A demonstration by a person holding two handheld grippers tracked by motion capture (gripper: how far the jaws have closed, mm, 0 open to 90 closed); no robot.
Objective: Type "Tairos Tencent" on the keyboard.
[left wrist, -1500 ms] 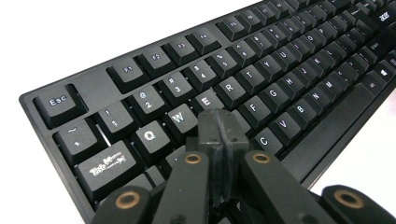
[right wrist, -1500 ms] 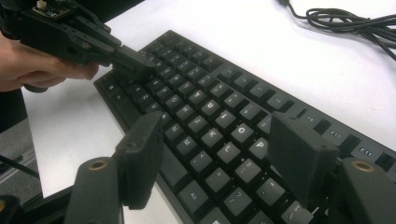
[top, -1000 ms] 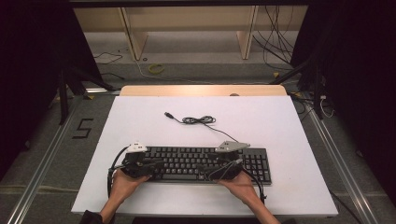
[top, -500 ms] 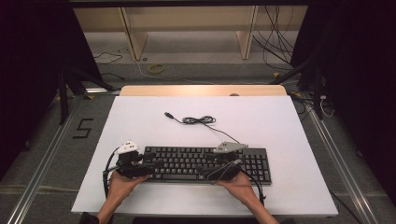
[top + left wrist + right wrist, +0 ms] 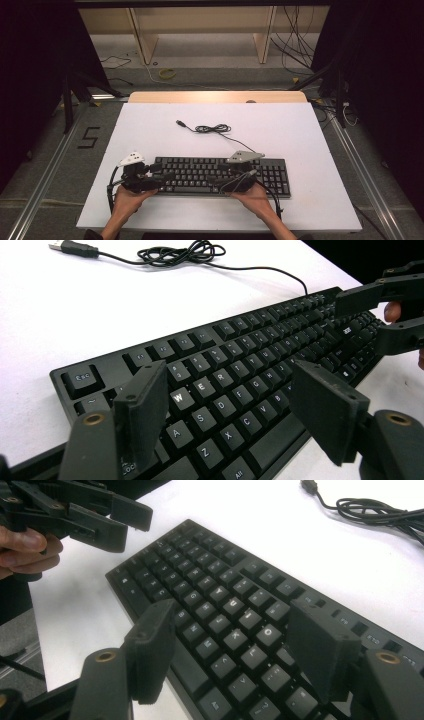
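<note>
Keyboard point(image 5: 220, 175), black and full-sized, lies near the front edge of a white table point(image 5: 300, 135), long side running left to right. Its matte plastic keycaps are square with white legends, set in straight rows on a slim rectangular body. A thin black cable point(image 5: 212, 129) leaves its far edge, coils loosely on the bare tabletop and ends in a USB plug point(image 5: 182, 123).

The left gripper point(image 5: 230, 405) hovers over the keyboard's left end, above the W, E and R keys; its jaws have just been opening and now stand wide apart, nothing between the flat, rough-faced black pads. The right gripper point(image 5: 232, 645) hangs over the keyboard's right-hand letter keys, jaws likewise spread, gripping nothing. Each tool carries a grey three-cornered plate on top, seen in the high view, and is held by a hand reaching in from the near side of the table.
</note>
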